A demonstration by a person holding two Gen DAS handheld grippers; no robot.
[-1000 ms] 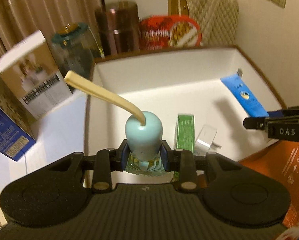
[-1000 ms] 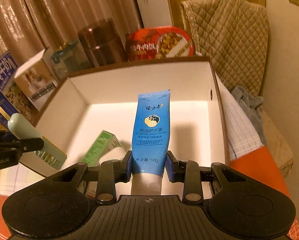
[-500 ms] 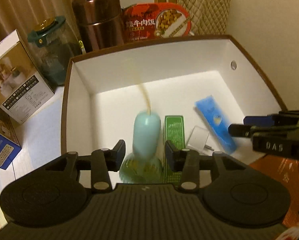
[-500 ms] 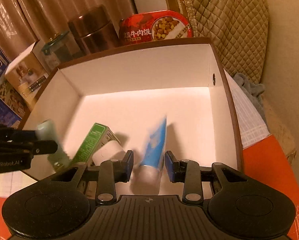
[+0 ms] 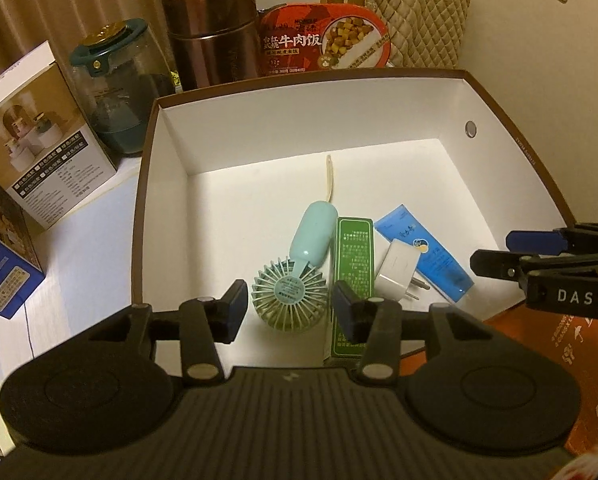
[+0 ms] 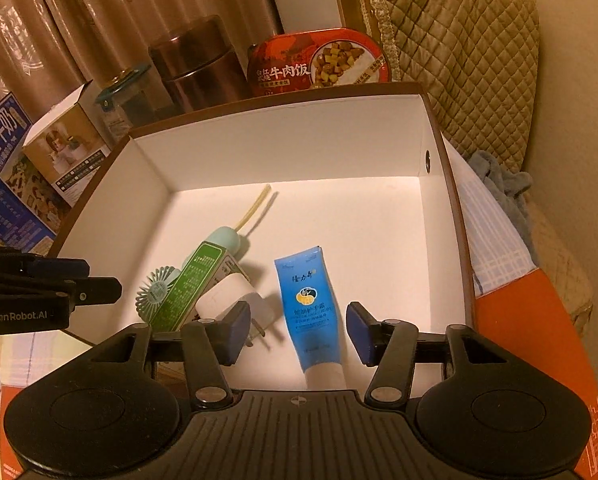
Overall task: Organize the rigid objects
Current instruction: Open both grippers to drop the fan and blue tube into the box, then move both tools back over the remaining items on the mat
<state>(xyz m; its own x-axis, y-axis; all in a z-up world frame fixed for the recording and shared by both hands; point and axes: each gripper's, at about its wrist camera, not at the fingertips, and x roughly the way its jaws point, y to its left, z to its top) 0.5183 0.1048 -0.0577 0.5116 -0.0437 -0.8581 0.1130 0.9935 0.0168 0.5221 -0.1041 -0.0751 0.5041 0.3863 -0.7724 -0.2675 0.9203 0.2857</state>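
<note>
A white box with a brown rim [image 5: 143, 184] [image 6: 451, 184] holds a mint hand fan [image 5: 295, 276] [image 6: 159, 290] with a yellow strap, a green carton [image 5: 353, 256] [image 6: 187, 284], a white plug [image 5: 395, 272] [image 6: 235, 294] and a blue tube [image 5: 423, 252] [image 6: 309, 304]. My left gripper [image 5: 287, 312] is open and empty above the fan. My right gripper [image 6: 297, 332] is open and empty above the blue tube, and also shows at the right edge of the left wrist view [image 5: 539, 256].
Behind the box stand a copper canister [image 5: 215, 56], a red meal tub [image 5: 323, 40] and a teal-lidded jar [image 5: 115, 88]. Printed cartons [image 5: 39, 136] stand to the left. A quilted cushion [image 6: 455, 64] and a wall are on the right.
Both grippers opened. The fan dropped from my left gripper and the blue tube from my right gripper; both now lie on the box floor.
</note>
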